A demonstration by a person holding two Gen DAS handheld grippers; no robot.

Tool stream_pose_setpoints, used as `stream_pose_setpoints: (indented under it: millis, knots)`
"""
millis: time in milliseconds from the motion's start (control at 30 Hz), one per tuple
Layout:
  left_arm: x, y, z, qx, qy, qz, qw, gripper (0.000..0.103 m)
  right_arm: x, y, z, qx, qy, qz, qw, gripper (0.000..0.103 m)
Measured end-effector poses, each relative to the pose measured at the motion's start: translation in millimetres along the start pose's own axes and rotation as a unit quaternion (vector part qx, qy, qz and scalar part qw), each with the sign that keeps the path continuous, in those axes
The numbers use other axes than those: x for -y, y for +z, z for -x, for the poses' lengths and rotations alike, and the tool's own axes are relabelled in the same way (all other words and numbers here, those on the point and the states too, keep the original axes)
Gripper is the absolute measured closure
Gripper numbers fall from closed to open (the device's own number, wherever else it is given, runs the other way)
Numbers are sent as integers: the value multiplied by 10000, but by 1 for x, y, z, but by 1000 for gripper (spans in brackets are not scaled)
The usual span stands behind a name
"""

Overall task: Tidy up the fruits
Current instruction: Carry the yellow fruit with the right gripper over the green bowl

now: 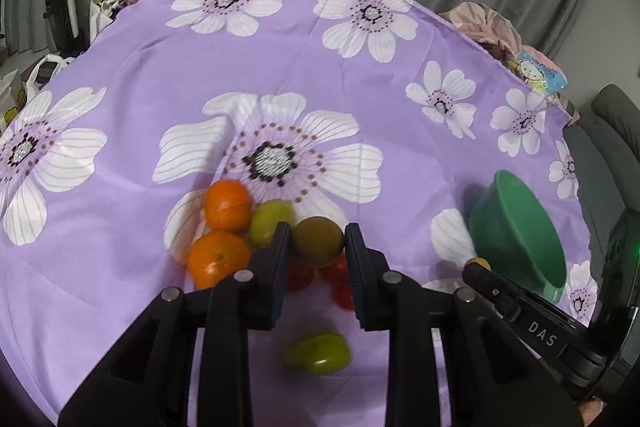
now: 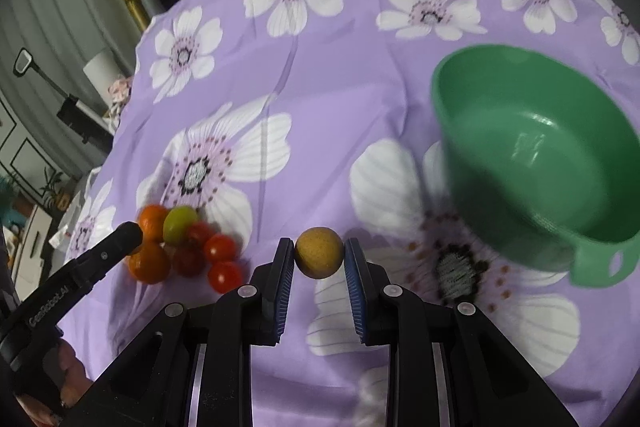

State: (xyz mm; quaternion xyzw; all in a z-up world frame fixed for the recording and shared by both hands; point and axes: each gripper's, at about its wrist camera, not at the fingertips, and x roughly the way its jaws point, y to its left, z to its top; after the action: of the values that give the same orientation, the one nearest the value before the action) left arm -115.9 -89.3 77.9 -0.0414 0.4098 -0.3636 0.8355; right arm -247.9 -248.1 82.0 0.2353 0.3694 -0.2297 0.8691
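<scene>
The left gripper point(image 1: 318, 241) pinches a brownish fruit point(image 1: 317, 241) above the fruit pile point(image 1: 224, 227). The right gripper point(image 2: 319, 253) pinches a small yellow-brown fruit point(image 2: 319, 253), near the green bowl point(image 2: 520, 147).

- Cloth point(image 1: 320, 75) on the tabletop: lilac, printed with large white flowers with dark dotted centres.
- Bowl point(image 2: 560, 163): plain green.
- Two oranges point(image 1: 228, 205): bright orange.
- Small tomatoes point(image 2: 220, 247): red.
- Held round fruit point(image 2: 319, 253): yellowish-brown, perhaps speckled.

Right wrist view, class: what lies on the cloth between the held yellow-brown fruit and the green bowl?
No object: in the right wrist view only bare flowered cloth separates the yellow-brown fruit from the green bowl.
</scene>
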Motion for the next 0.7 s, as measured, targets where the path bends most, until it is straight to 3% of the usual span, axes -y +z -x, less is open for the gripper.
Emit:
stream_pose_setpoints:
  millis: [167,300,433,700]
  knots:
    - [22,6,1,130,-55,-113,9998,76,10,9,14,357,-53,47,9993,75]
    - [41,12,-4,126,-339,56,9993,76,20,14,22,479,-12,-60,9988,75]
    - [69,16,-14,163,-517,-111,9985,76,28,20,33,780,-46,-49,9969,75]
    - [100,16,-23,173,-771,-284,9965,76,47,29,45,954,-40,-241,9951,75]
